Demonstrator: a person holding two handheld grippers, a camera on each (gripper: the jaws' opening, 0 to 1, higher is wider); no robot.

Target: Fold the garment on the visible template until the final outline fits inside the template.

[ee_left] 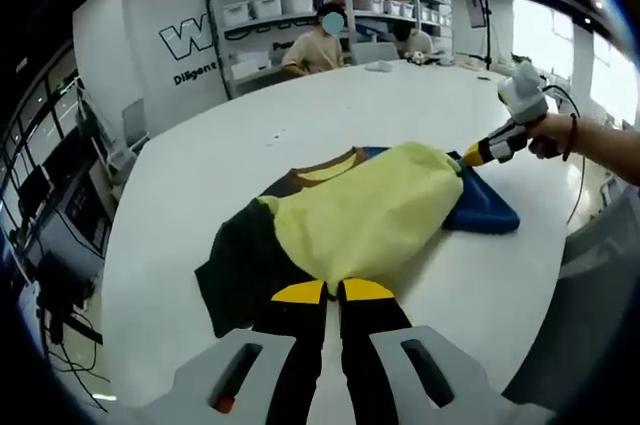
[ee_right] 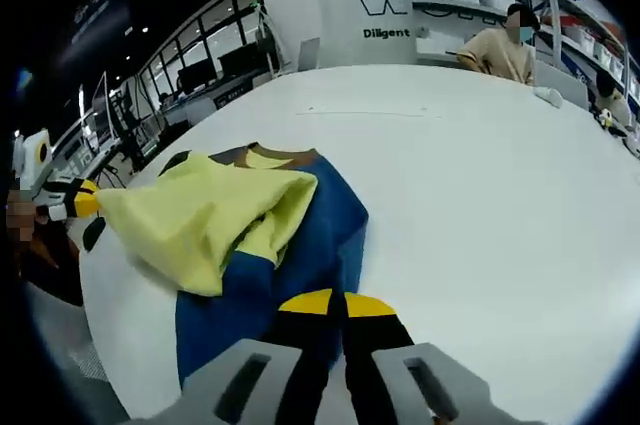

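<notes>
I see the colour-blocked cloth garment [ee_left: 360,215], with yellow, blue, black and brown panels, lying bunched on the big white round table [ee_left: 300,125], toward the edge nearest me and well away from the far edge where two people sit before grey metal shelving loaded with white bins [ee_left: 290,15]. In the left gripper view my left gripper [ee_left: 333,291] has its yellow-tipped black jaws pressed together on the near hem of the yellow panel, lifting that fold over the dark part. My right gripper [ee_left: 470,155] comes in from the right there, its tip pinching the far corner of the yellow fabric beside the blue section. In the right gripper view its jaws [ee_right: 335,303] are closed on the blue cloth, and the yellow panel drapes across toward the other gripper at the table's left edge.
</notes>
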